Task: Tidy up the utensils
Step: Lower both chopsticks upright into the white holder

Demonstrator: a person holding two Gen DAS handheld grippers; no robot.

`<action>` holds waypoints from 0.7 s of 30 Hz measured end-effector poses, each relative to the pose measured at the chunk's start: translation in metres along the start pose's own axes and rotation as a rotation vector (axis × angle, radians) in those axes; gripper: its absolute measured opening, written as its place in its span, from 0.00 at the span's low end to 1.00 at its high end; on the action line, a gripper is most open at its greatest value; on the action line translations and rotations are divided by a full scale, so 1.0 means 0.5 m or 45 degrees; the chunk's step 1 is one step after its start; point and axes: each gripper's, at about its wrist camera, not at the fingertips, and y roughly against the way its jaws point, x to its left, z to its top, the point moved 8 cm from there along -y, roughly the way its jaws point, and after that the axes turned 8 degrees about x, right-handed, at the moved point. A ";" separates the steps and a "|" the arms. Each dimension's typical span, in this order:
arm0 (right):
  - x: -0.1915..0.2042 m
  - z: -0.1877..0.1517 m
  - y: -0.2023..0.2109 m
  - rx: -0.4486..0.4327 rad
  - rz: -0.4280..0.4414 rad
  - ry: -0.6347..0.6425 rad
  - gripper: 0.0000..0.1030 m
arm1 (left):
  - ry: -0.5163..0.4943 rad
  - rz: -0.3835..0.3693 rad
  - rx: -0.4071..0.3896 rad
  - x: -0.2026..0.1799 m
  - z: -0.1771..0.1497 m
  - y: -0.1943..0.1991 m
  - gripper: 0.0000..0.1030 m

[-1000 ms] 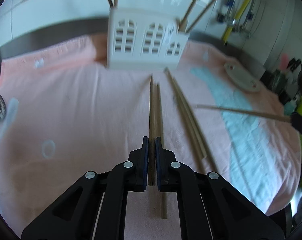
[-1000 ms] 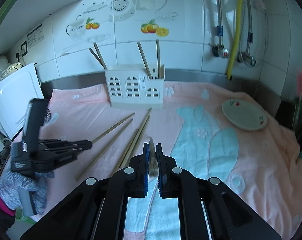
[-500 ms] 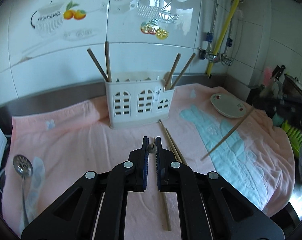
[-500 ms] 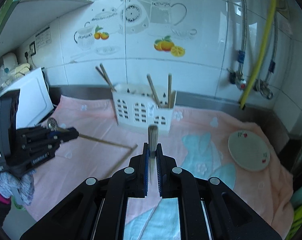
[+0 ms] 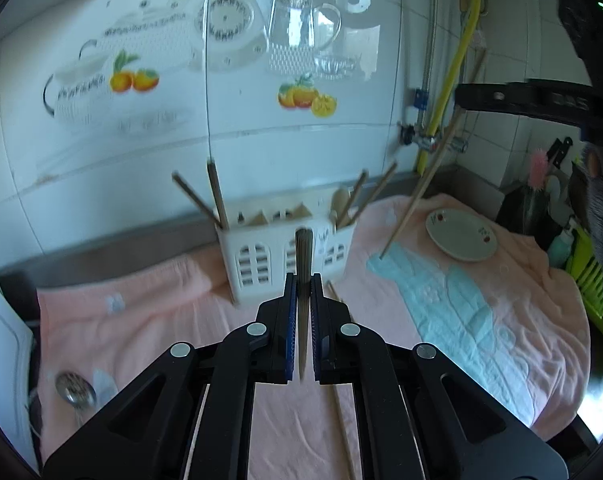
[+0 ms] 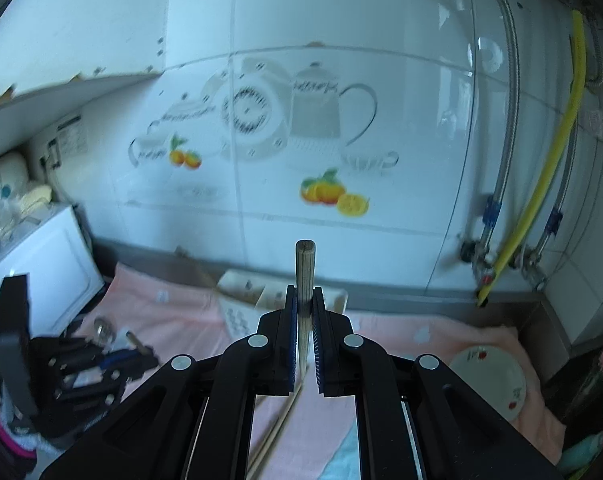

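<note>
Open air above the pink towel (image 5: 149, 320) in front of the white utensil holder (image 5: 261, 258); nothing standing there. Holder set at the back of the counter, near the tiled wall (image 5: 181, 140). Chopsticks already in it (image 5: 217, 196) lean outward at both ends, fouling a straight drop over the outer compartments; middle compartments look clear from above. Loose chopsticks (image 6: 277, 432) flat on the towel, low. Ladle (image 5: 75, 388) flat at the left edge. Plate (image 5: 461, 236) flat to the right of the holder. Yellow hose (image 6: 541, 184) and pipes crowd the right corner. White appliance (image 6: 41, 264) blocks the left side. Other gripper's chopstick (image 5: 421, 188) slants across the air right of the holder.
</note>
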 end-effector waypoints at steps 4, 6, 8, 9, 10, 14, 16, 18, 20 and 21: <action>-0.014 0.054 -0.025 -0.031 -0.023 -0.027 0.07 | -0.033 0.017 -0.066 -0.004 0.063 0.032 0.05; -0.027 0.077 -0.042 -0.043 -0.030 -0.051 0.07 | -0.046 0.025 -0.113 -0.004 0.100 0.054 0.05; -0.036 0.092 -0.055 -0.053 -0.046 -0.065 0.07 | -0.055 0.033 -0.149 -0.006 0.133 0.069 0.05; -0.039 0.098 -0.065 -0.050 -0.053 -0.068 0.07 | -0.060 0.043 -0.171 -0.005 0.152 0.077 0.05; -0.044 0.103 -0.080 -0.041 -0.063 -0.071 0.07 | -0.064 0.051 -0.187 -0.004 0.167 0.082 0.05; -0.052 0.105 -0.123 -0.019 -0.092 -0.052 0.07 | -0.072 0.090 -0.255 0.002 0.229 0.097 0.05; -0.056 0.098 -0.144 0.001 -0.088 -0.055 0.07 | -0.067 0.102 -0.289 0.007 0.261 0.100 0.05; -0.062 0.089 -0.163 0.020 -0.089 -0.057 0.07 | -0.050 0.100 -0.330 0.013 0.291 0.102 0.05; -0.065 0.079 -0.178 0.039 -0.085 -0.055 0.07 | -0.040 0.106 -0.353 0.019 0.313 0.105 0.05; -0.068 0.071 -0.188 0.052 -0.088 -0.053 0.07 | -0.038 0.116 -0.370 0.022 0.327 0.100 0.05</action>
